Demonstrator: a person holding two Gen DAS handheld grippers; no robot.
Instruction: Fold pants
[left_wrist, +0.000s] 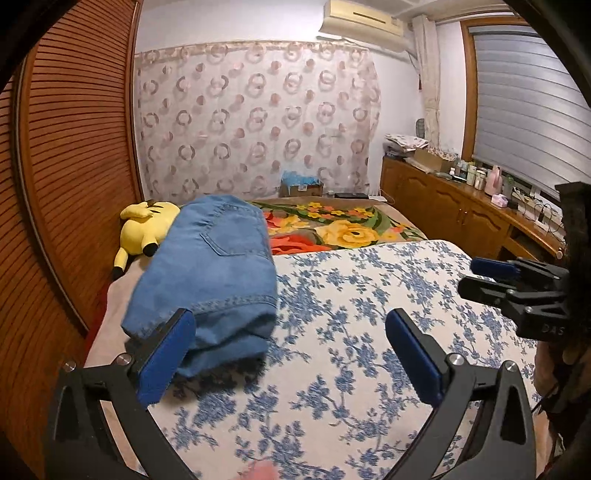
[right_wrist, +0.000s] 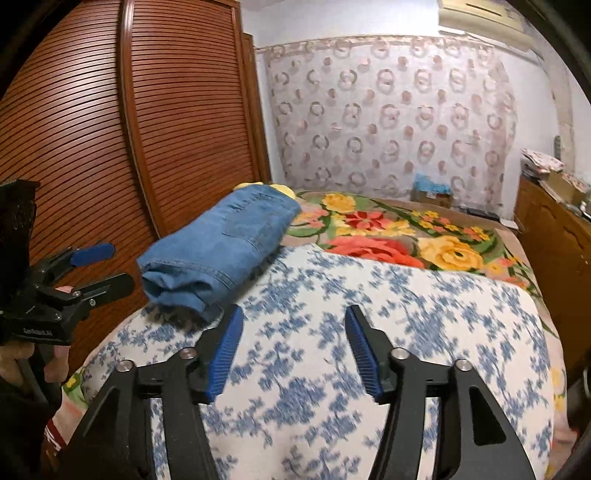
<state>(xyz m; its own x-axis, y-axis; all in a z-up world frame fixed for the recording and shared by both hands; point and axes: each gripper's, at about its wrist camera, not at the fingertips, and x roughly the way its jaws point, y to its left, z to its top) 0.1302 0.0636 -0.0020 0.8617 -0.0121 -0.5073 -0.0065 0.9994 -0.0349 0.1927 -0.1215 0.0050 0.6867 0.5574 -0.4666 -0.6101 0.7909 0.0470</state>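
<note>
Folded blue denim pants (left_wrist: 214, 266) lie in a compact bundle on the left side of the bed, partly on the white and blue floral quilt (left_wrist: 351, 332). They also show in the right wrist view (right_wrist: 221, 247). My left gripper (left_wrist: 288, 325) is open and empty, its left finger just in front of the bundle's near edge. My right gripper (right_wrist: 293, 321) is open and empty above the quilt, to the right of the pants. The right gripper shows at the right edge of the left wrist view (left_wrist: 480, 277), and the left gripper at the left edge of the right wrist view (right_wrist: 107, 266).
A yellow plush toy (left_wrist: 147, 225) lies behind the pants. A bright flowered blanket (left_wrist: 343, 225) covers the far bed. A slatted wooden wardrobe (left_wrist: 74, 166) stands on the left. A wooden cabinet (left_wrist: 461, 206) with bottles runs along the right under the window.
</note>
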